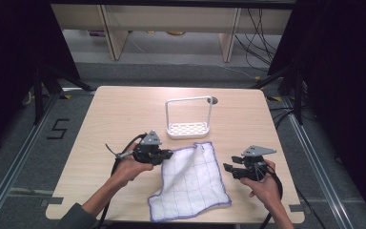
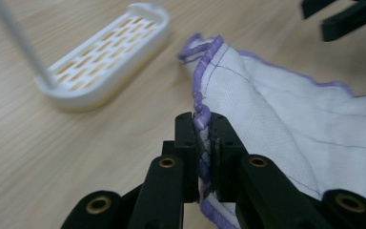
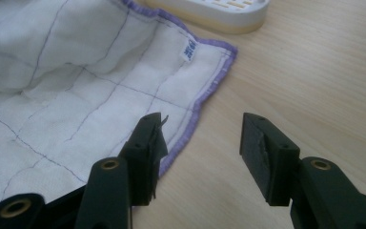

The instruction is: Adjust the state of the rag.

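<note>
A white cloth [image 1: 190, 181] with thin purple grid lines and a purple hem lies spread on the wooden table [image 1: 124, 109]. My left gripper [image 1: 168, 154] is at the cloth's left edge. In the left gripper view the gripper [image 2: 205, 131] is shut on the hem of the cloth [image 2: 286, 109], which stands up in a ridge beyond the pads. My right gripper [image 1: 229, 170] hovers just right of the cloth. In the right gripper view the gripper [image 3: 202, 138] is open over the right hem of the cloth [image 3: 76, 71], with bare table between the pads.
A white slotted rack [image 1: 188, 129] with a tall wire handle stands just beyond the cloth, near the table's middle. It also appears as the rack [image 2: 105, 62] and the rack [image 3: 228, 12]. A small blue label [image 3: 189, 50] sits by the cloth's corner. The other gripper [image 2: 343, 16] shows far off.
</note>
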